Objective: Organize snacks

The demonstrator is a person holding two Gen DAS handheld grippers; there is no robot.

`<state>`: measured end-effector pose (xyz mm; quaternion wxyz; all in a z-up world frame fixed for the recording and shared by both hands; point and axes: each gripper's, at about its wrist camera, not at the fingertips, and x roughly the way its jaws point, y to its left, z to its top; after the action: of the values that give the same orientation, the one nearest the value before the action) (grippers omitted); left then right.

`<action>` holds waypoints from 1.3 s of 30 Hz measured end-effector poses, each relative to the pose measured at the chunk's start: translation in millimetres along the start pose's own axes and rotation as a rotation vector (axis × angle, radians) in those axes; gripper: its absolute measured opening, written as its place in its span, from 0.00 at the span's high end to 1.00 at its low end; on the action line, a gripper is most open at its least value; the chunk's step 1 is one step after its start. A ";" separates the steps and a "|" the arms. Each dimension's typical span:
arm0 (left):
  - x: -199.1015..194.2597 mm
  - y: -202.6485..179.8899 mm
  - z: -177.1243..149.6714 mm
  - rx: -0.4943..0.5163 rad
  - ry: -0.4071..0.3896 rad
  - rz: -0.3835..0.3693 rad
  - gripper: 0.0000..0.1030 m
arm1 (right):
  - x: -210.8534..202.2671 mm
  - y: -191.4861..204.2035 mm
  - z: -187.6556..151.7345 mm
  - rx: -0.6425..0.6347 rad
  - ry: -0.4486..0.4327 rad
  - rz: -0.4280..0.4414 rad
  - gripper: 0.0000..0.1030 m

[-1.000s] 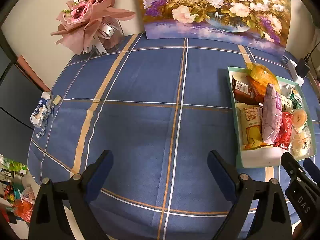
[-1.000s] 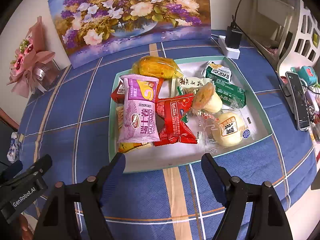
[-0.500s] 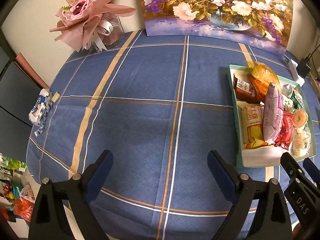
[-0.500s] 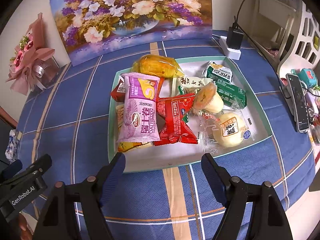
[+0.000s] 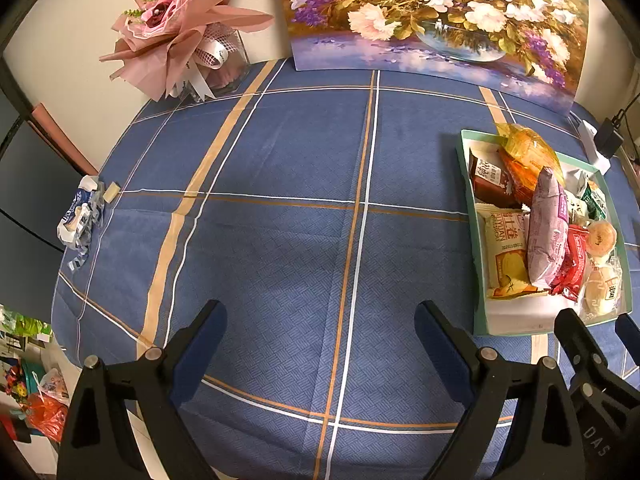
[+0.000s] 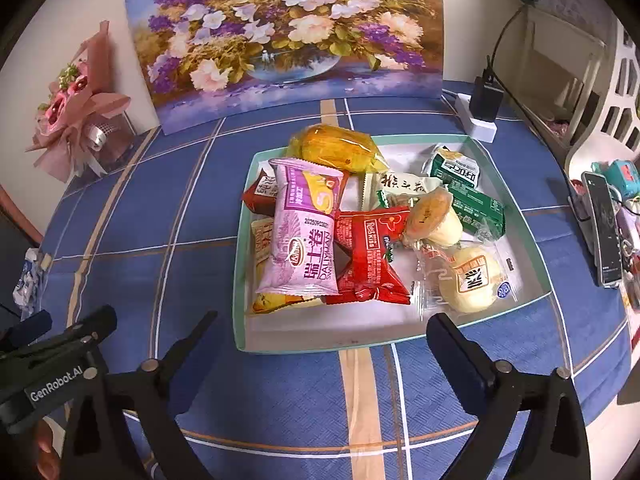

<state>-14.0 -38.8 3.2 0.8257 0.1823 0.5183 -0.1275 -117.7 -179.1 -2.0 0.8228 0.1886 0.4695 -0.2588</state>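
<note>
A teal-rimmed white tray (image 6: 239, 280) holds several wrapped snacks: a pink roll packet (image 6: 304, 236), a red packet (image 6: 370, 256), a pale round bun (image 6: 474, 278), a cupcake (image 6: 434, 216), green packets (image 6: 476, 210) and an orange-yellow bag (image 6: 340, 148). My right gripper (image 6: 323, 322) hovers just before the tray's near wall. Its jaws are opening, with nothing between them. In the left wrist view the tray (image 5: 466, 184) lies at the far right. My left gripper (image 5: 318, 332) stands open over bare blue cloth, holding nothing.
A flower painting (image 5: 432, 20) leans on the back wall, with a pink bouquet (image 5: 180, 36) to its left. A crumpled wrapper (image 5: 78, 216) lies at the table's left edge. A charger on a power strip (image 6: 484, 100) and a phone (image 6: 604, 228) sit to the right.
The right gripper's jaws have spread wider apart. The left gripper and the snacks in the tray have stayed where they were.
</note>
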 end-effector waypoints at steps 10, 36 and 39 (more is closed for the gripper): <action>4.6 2.3 -0.2 -0.016 0.014 0.007 0.08 | 6.0 -2.7 -1.6 0.001 0.029 -0.021 0.00; 14.4 9.7 -1.6 -0.054 0.024 -0.046 0.04 | 4.2 -8.8 -1.1 0.031 0.032 -0.025 0.00; 16.6 10.2 -2.8 -0.053 0.042 -0.019 0.04 | 4.1 -9.0 -0.9 0.033 0.031 -0.025 0.00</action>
<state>-5.1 -28.7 -11.2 0.8180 0.1580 0.5404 -0.1176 -121.9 -186.8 -6.6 0.8090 0.2002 0.4803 -0.2735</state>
